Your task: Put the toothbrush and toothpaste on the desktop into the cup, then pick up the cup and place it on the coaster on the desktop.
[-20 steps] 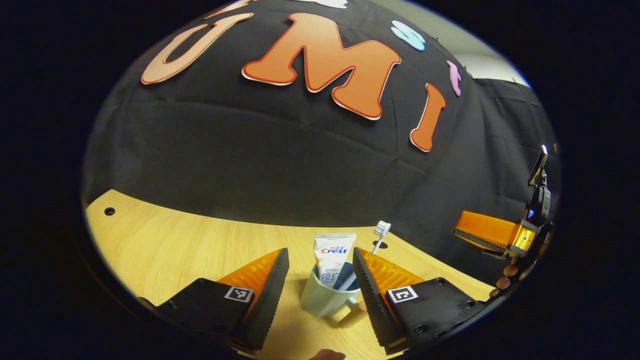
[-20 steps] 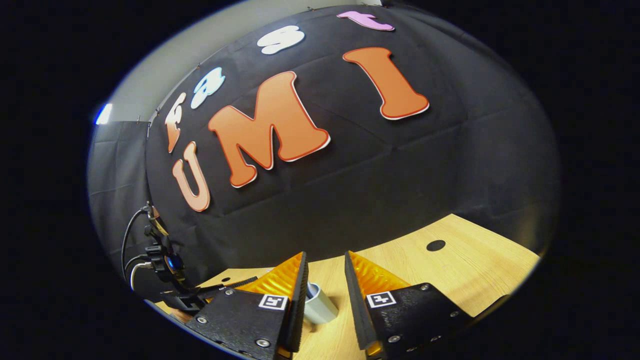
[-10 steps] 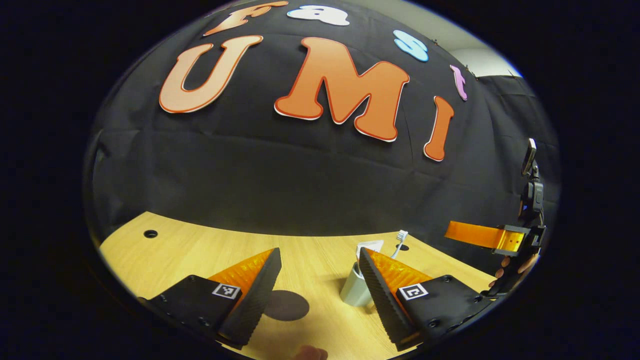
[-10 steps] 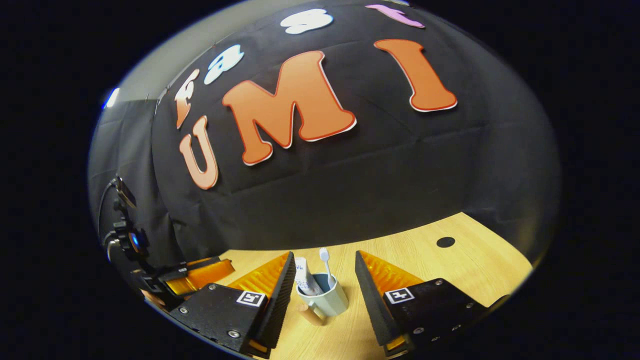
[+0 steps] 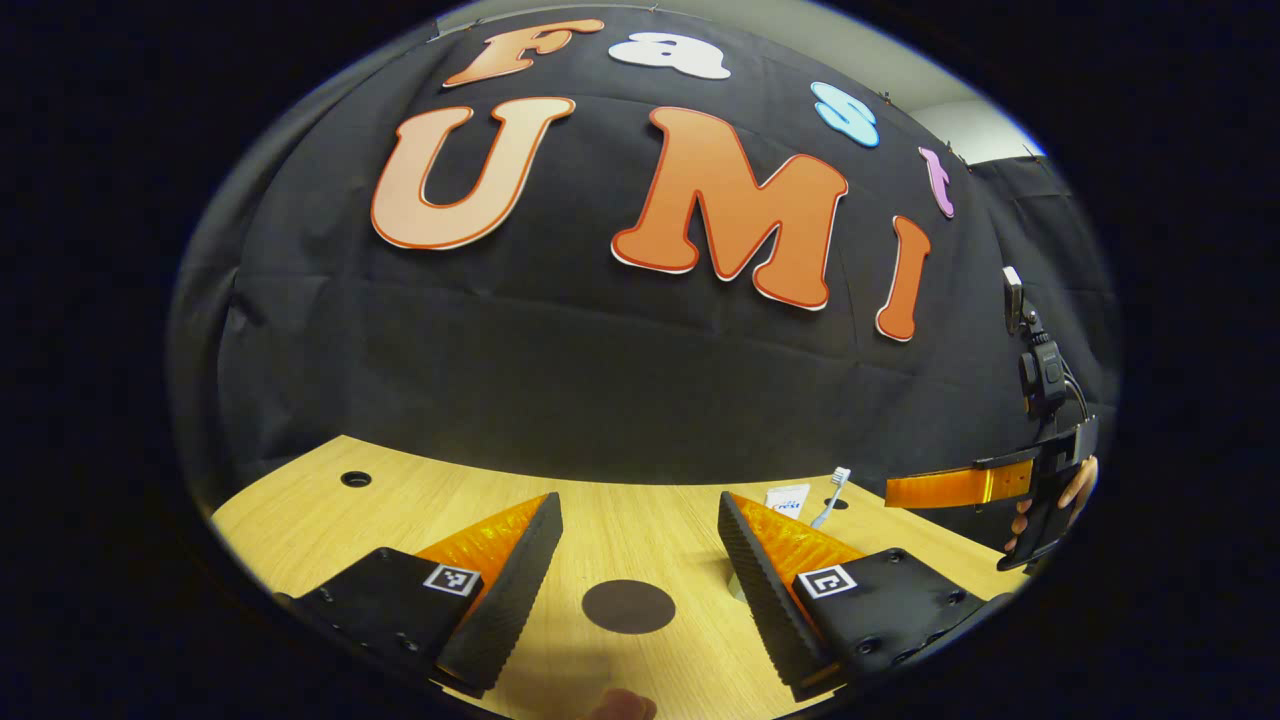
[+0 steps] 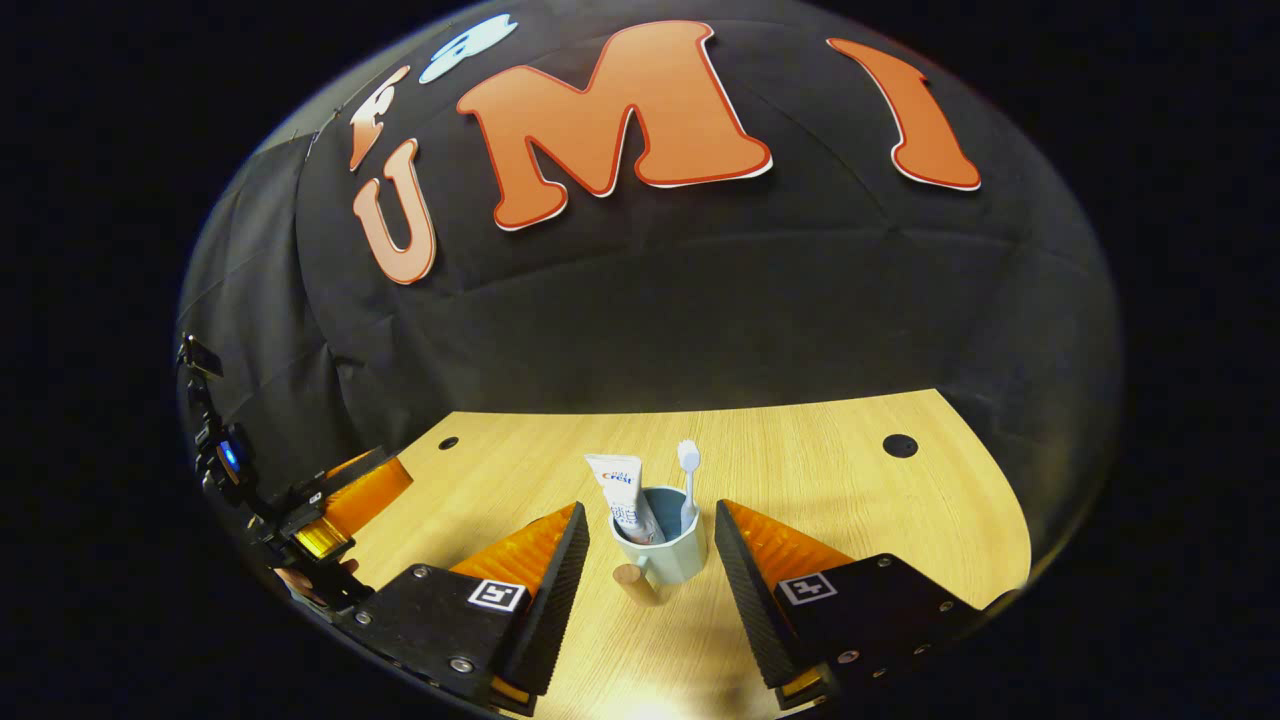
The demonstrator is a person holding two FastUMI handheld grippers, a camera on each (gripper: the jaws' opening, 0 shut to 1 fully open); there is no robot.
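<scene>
From the right gripper view I note the cup (image 6: pixel 660 545) standing upright on the bench (image 6: pixel 820 480), between the spread fingers of my right tool (image 6: pixel 640 575) but touching neither; that tool stands wide and holds nothing. The toothpaste (image 6: pixel 622 505) leans inside the cup with its flat end up, and the toothbrush (image 6: pixel 687 475) stands beside it, bristle head uppermost. The cup's handle, tipped with a wooden knob, points toward the camera. At the left edge of this view I see my left tool (image 6: pixel 355 490), held off the bench well apart from the cup.

From the left gripper view I record the left tool wide apart and empty. The dark round coaster (image 5: pixel 628 606) lies flat on the bench between its fingers, bare, with nothing on it. The tops of the toothpaste and toothbrush rise just behind the tool's right-hand finger; the cup body is hidden behind that finger. The right tool appears at the right edge, held by a hand (image 5: pixel 1075 495)
</scene>
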